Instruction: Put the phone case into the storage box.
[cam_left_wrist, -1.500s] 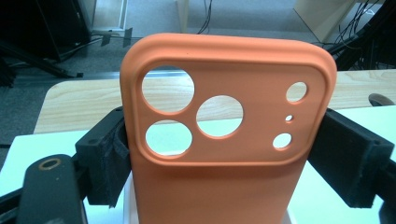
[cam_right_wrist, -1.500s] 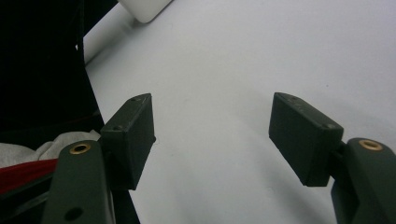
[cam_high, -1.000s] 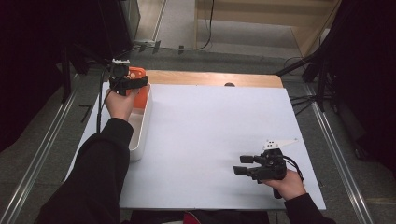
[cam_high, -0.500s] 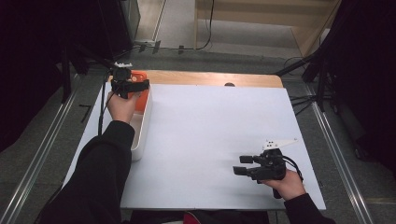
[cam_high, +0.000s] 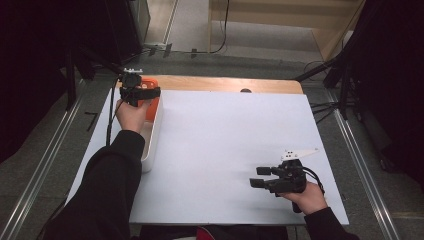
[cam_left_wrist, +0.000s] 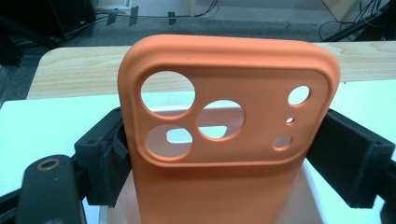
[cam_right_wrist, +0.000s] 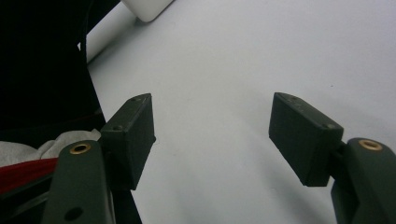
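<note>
Left tongs (cam_left_wrist: 219, 154) pinch an orange phone case (cam_left_wrist: 229, 121) above the white bin (cam_high: 152, 135) at ten o'clock, likely mid-lift, needing carrying toward the spread right tongs (cam_right_wrist: 212, 135).

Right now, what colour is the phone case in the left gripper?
Orange phone case, clearest in the left gripper view.

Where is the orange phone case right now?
In the high view, the orange rubbery phone case is at the table's far left, clamped in the left hand-held gripper above the white plastic bin.
</note>
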